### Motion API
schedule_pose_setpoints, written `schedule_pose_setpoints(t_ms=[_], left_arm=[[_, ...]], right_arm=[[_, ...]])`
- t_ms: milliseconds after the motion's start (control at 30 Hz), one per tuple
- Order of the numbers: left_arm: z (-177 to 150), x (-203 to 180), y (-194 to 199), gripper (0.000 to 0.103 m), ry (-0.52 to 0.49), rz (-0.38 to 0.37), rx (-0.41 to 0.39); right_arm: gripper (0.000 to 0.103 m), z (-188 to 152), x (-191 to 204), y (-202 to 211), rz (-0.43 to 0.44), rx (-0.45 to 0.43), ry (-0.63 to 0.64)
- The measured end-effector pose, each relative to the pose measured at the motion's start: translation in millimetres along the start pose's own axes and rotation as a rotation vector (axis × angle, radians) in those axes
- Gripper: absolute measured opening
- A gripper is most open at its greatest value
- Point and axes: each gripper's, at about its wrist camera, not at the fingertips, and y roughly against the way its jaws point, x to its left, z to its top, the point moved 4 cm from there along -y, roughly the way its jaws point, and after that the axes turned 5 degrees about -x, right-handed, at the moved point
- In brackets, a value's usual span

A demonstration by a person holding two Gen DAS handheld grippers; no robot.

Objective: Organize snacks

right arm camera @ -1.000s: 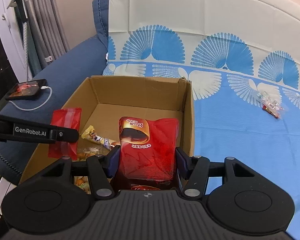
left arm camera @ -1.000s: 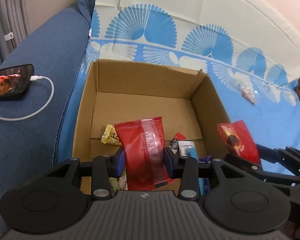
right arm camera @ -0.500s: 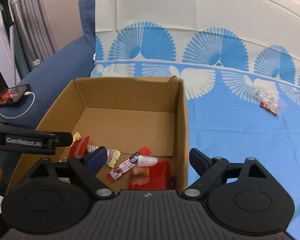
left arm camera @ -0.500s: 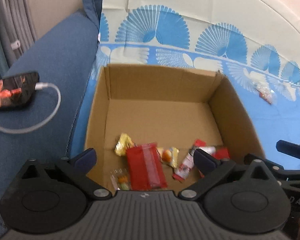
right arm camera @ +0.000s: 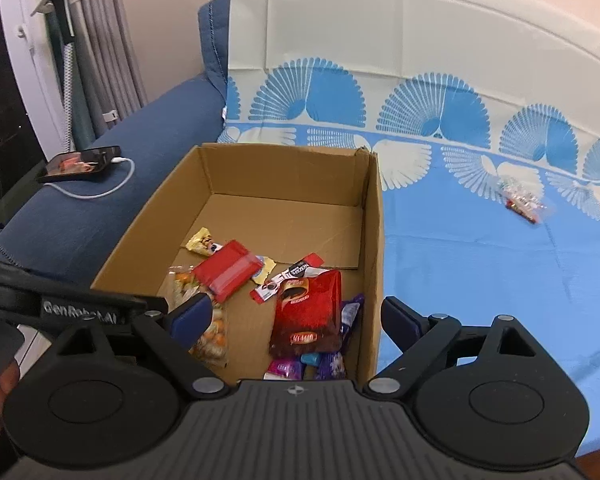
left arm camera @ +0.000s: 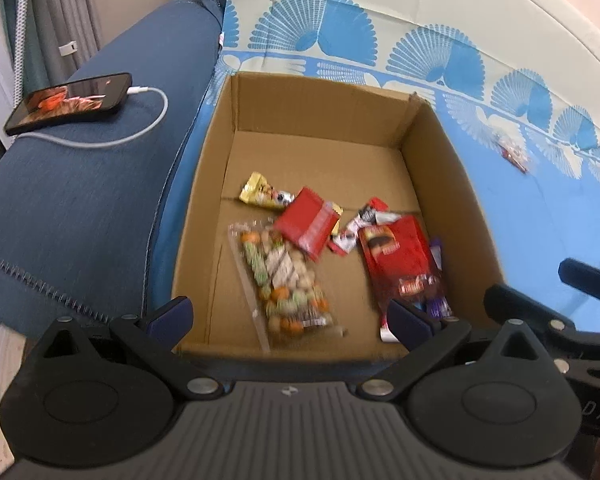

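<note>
Snacks lie loose in the cardboard box [right arm camera: 374, 216]; one small clear packet [right arm camera: 522, 200] remains outside on the blue sheet, well right of it. Left gripper [left arm camera: 290, 314] and right gripper [right arm camera: 296, 314] gape empty. Reaching right, a finger could catch the box's right wall and shove it.

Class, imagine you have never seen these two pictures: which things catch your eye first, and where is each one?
First comes the open cardboard box on the blue patterned sheet, with snack packets strewn on its floor, notably a red pouch near its right wall and a clear bag of mixed snacks toward its left. One stray packet lies alone on the sheet to the right, and a lit phone charges on the blue armrest.
</note>
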Motion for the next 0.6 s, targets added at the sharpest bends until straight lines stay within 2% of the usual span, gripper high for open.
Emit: schedule_pose_setpoints(t_ms=[300,600], left_arm=[[-29.3,-9.6,44.4,0.103,-0.025,0.064,-0.043],[-41.6,-20.6,74.7,0.103,-0.043,0.059,-0.082]], right_arm=[[0.093,-14.7,7.3,48.0,-0.007,-0.038,0.024],[0.094,-21.2,7.6,85.9,-0.004,-0.106,0.024]])
